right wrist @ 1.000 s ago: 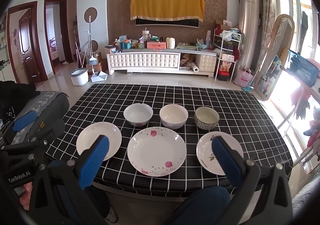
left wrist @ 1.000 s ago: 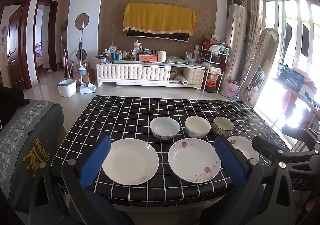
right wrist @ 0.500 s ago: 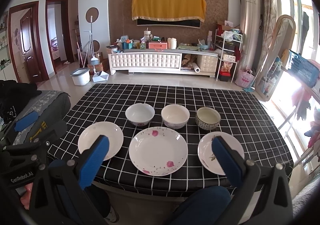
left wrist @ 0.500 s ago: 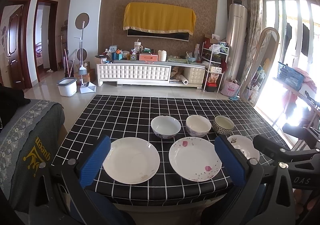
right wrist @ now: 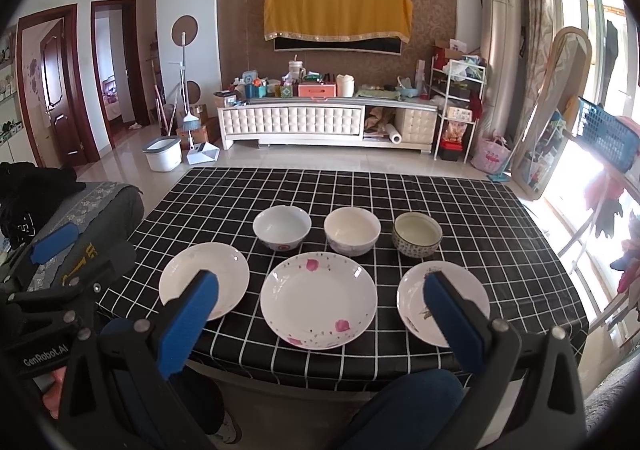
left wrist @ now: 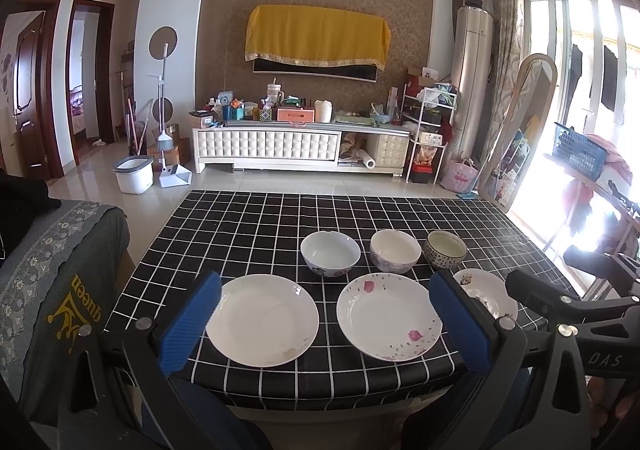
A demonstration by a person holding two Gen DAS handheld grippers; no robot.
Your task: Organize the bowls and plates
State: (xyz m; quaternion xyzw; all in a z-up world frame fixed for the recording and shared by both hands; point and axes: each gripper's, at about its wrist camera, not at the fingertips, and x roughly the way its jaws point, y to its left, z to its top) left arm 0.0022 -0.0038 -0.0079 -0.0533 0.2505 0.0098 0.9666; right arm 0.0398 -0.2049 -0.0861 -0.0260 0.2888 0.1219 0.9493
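**Six dishes laid out, both tools wide, nothing picked yet**

Three plates in the near row, three bowls behind, all apart on the checked surface (right wrist: 460,202). Pink-petal plate (right wrist: 318,300) sits dead ahead of the right tool (right wrist: 320,314), between its spread fingers. Plain white plate (left wrist: 262,320) lies ahead of the left tool (left wrist: 324,324), toward its left finger. Small plate (right wrist: 416,298) is half hidden behind the right tool's right finger. White bowl (right wrist: 282,226), cream bowl (right wrist: 352,230) and patterned bowl (right wrist: 418,234) are farther out. Both tools gape wide, empty, above the near edge.

Judgement: stacking not started. Do it well: come in low, pinch a rim at its near edge, lift level, set the smaller dish on the larger, centred. Glazed rims look slippery; grip squarely and avoid knocking neighbours.
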